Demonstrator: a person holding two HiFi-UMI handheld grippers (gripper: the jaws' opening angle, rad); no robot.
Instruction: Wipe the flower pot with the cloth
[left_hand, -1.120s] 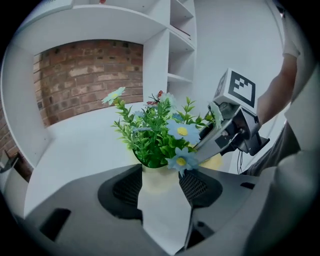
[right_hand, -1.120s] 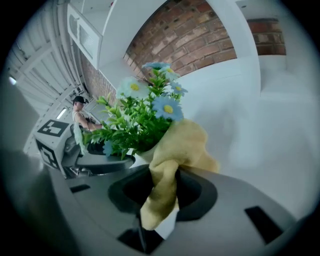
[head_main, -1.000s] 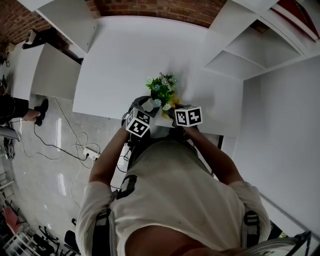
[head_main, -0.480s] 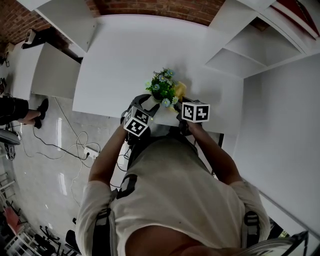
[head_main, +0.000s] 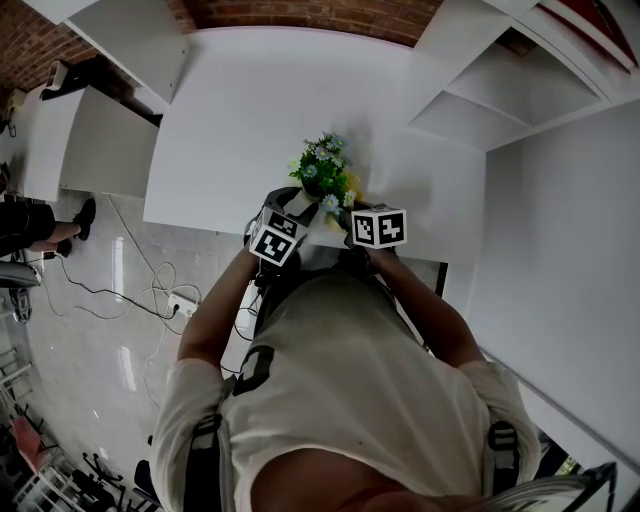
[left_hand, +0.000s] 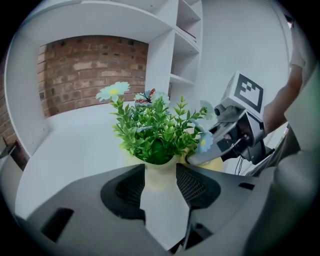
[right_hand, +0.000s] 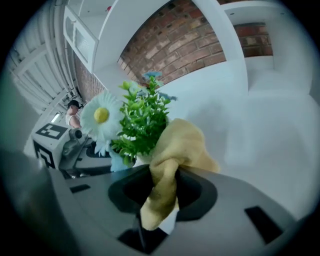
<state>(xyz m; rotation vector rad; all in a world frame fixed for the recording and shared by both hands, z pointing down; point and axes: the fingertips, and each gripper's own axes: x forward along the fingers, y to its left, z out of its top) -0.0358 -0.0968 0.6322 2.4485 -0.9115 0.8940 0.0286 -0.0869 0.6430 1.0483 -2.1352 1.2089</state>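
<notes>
L gripper view: left gripper (left_hand: 160, 182) jaws have just been closing; the pads sit against the pale sides of the flower pot (left_hand: 160, 170), which stands btwn them, plant (left_hand: 150, 132) above at 12 o'clock. R gripper view: right gripper (right_hand: 162, 192) pinches a bunched yellow cloth (right_hand: 182, 142), draped on the pot at about its 3 o'clock. Head view: pot stands near the 6 o'clock edge of the table (head_main: 250, 110). Risks, imo: a wipe pushing harder than the L grip holds could tip it or slide it off; cloth may snag leaves. Tabletop smooth, glossy white. Brick wall (head_main: 300, 15) at 12, white shelves (head_main: 500, 100) at 2, cables (head_main: 120, 290) on shiny floor (head_main: 80, 330) at 8.
</notes>
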